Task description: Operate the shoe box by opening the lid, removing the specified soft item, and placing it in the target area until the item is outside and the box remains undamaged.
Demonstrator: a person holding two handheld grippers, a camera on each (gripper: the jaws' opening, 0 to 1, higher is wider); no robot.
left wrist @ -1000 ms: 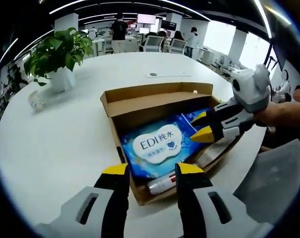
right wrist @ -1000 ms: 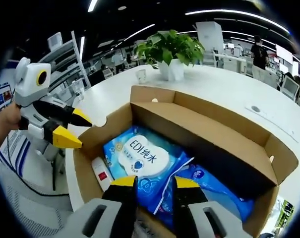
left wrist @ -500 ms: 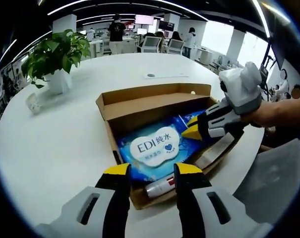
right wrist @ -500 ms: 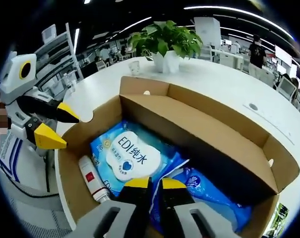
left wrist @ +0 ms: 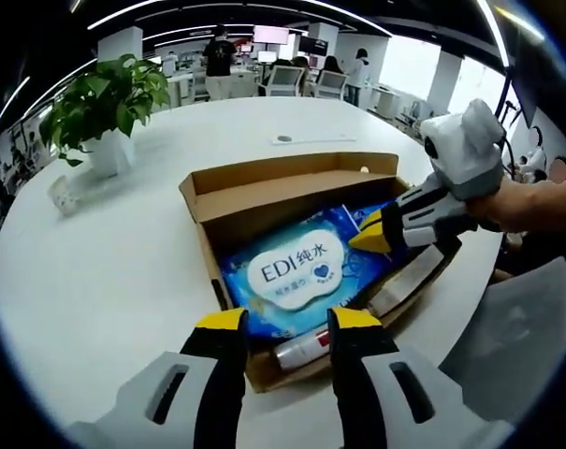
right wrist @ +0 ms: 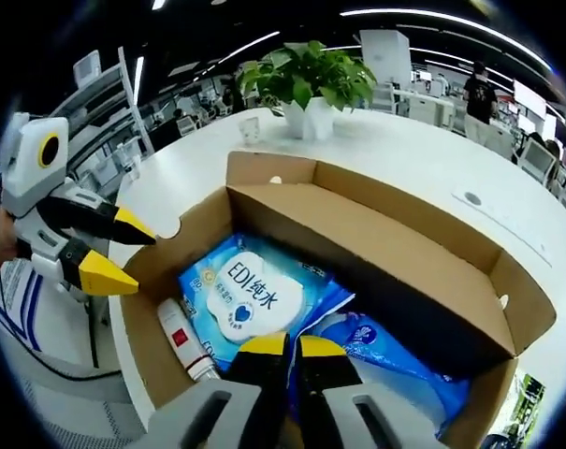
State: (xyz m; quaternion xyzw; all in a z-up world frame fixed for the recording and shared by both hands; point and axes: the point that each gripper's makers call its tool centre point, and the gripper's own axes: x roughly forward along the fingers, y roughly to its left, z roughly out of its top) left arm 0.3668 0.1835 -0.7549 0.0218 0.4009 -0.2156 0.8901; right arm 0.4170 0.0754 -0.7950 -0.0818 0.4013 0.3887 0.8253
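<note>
lid off. wipes pack (left wrist: 297, 274) lies in box (left wrist: 264, 178). right gripper (right wrist: 283, 344) clenched on the pack's edge; left gripper (left wrist: 287, 323) spread, idle. next: lift pack clear of walls.

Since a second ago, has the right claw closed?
Yes. The right claw has shut on the blue wipes pack inside the cardboard box.

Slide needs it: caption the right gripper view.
Right claw shut on blue wipes pack inside open shoe box.

Bright, sharp centre; warped edges
</note>
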